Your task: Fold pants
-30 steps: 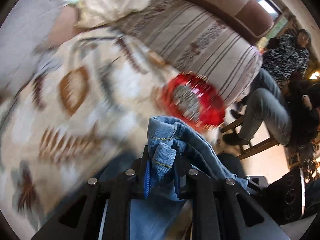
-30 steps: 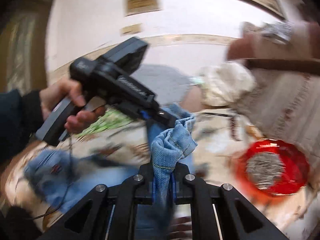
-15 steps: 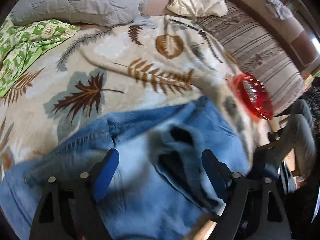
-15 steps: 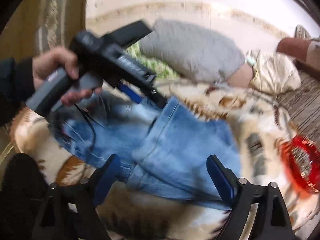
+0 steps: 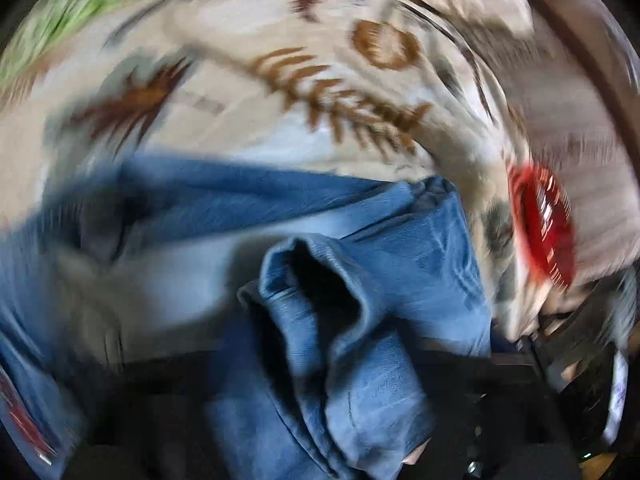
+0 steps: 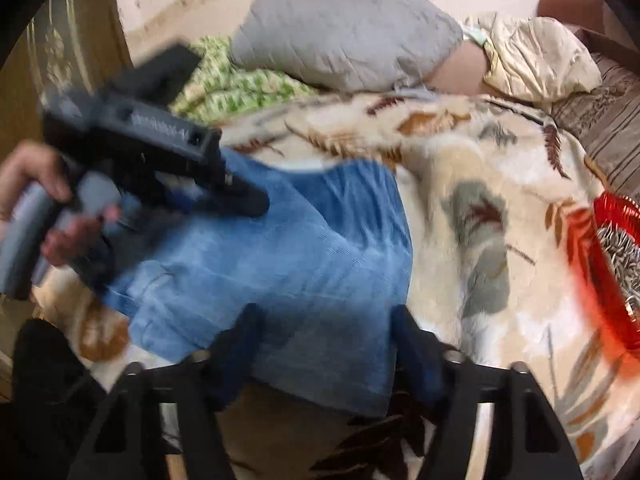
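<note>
Blue jeans (image 6: 312,248) lie folded over on a leaf-patterned blanket (image 6: 460,160). In the right wrist view my right gripper (image 6: 326,344) hangs low over the near edge of the jeans. Its jaws are apart and closing, with denim between them but not pressed. A hand (image 6: 24,176) holds my left gripper (image 6: 256,200) at the left, tips together and closing on the far part of the jeans. The left wrist view is blurred. There a bunched fold of the jeans (image 5: 340,320) rises over the fingers and hides them.
A red bowl (image 6: 616,248) (image 5: 540,228) of small metal pieces sits on the blanket to the right of the jeans. Behind are a grey pillow (image 6: 340,36), a green patterned cloth (image 6: 240,84), a cream cushion (image 6: 536,56) and a striped sofa seat (image 6: 612,120).
Both grippers held the jeans' hem up in the air, then opened wide and dropped it on the blanket. Both have sunk toward the jeans, and their jaws have narrowed again.
</note>
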Tool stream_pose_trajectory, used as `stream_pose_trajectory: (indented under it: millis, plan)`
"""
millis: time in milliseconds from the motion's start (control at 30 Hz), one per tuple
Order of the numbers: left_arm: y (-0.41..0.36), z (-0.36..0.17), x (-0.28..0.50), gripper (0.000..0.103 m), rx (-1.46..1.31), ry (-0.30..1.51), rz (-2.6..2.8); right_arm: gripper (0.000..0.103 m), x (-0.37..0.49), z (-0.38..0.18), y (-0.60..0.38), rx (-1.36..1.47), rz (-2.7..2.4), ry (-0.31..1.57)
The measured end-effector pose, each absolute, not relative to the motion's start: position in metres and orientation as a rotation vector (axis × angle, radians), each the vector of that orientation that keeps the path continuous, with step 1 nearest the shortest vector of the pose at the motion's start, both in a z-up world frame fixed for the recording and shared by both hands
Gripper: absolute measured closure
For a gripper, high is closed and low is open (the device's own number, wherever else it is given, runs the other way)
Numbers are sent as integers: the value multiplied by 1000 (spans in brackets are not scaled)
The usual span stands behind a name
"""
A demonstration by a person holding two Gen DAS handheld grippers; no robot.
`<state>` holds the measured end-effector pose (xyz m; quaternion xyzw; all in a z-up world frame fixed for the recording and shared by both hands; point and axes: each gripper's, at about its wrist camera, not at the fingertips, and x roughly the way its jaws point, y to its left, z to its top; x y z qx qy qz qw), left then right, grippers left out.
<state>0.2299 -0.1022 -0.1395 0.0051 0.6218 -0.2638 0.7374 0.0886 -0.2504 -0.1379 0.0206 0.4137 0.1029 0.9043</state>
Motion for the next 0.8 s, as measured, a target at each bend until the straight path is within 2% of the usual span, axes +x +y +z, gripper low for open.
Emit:
stream_pose_trajectory:
  millis: [100, 167, 233, 267, 300, 333, 367, 433, 467, 567, 800]
  plan:
    - [-106, -106, 223, 91, -41, 1213, -753, 56, 82, -142, -252, 21, 182, 835]
    - [-108, -98, 219, 91, 9, 1157, -756, 56, 80, -142, -264, 69, 168, 824]
    - [-113, -121, 224, 90, 120, 1261, -633, 52, 81, -142, -272, 126, 182, 829]
    - [-114, -133, 224, 87, 169, 1285, -607, 40, 80, -140, -276, 157, 196, 834]
    - [-113, -139, 223, 73, 191, 1278, -596, 34, 79, -136, -278, 171, 198, 840]
    - [-110, -141, 221, 58, 186, 1269, -591, 33, 75, -130, -280, 172, 192, 830]
    - [-105, -140, 219, 54, 155, 1260, -595, 29, 75, -123, -281, 168, 187, 816]
    - [-95, -132, 209, 24, 129, 1236, -571, 22, 68, -107, -286, 155, 190, 772]
    - [-85, -124, 201, 20, 135, 1194, -545, 22, 67, -98, -288, 138, 192, 747]
    - [-58, -99, 187, 20, 147, 1122, -510, 22, 70, -83, -282, 79, 237, 702]
    - [39, -27, 159, 20, 129, 1072, -341, 22, 77, -87, -234, 57, 305, 735]
